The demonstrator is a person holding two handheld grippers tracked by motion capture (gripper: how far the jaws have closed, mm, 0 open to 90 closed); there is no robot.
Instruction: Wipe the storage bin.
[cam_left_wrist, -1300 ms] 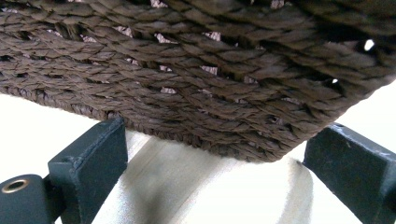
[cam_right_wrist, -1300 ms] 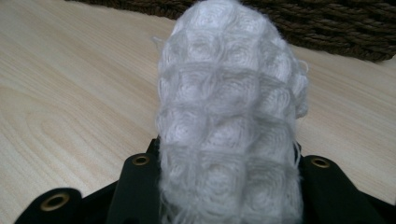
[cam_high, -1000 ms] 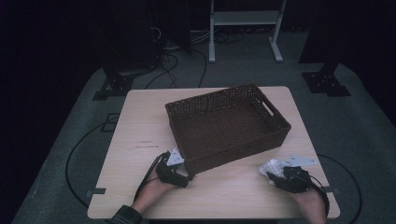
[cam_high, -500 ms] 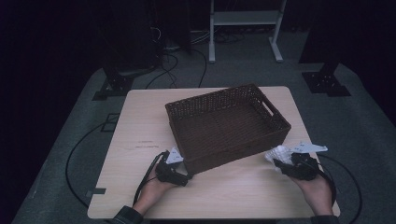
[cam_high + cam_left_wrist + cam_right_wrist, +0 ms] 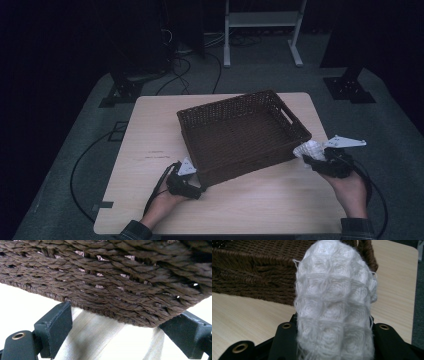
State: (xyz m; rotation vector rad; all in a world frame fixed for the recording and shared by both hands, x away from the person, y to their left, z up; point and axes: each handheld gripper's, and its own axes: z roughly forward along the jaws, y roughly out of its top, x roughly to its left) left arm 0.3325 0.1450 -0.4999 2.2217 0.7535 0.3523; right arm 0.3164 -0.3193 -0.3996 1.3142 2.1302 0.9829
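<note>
At the left of the high view the left gripper [image 5: 192, 187] sits at the near left corner of the single dark brown wicker basket [image 5: 240, 132], which rests on the pale wooden table [image 5: 150, 130]. In the left gripper view its two black jaws stand wide on either side of that corner, the basket's woven wall [image 5: 112, 285] just ahead of them; the pads do not seem to press on the weave, though the contact line is hard to judge. To the right, the right gripper [image 5: 312, 159] hangs just off the basket's right end, its jaws clamped on one white waffle-knit cloth [image 5: 334, 302]. The cloth's lower end is cut off in the right gripper view, and it hides the jaw tips.
</note>
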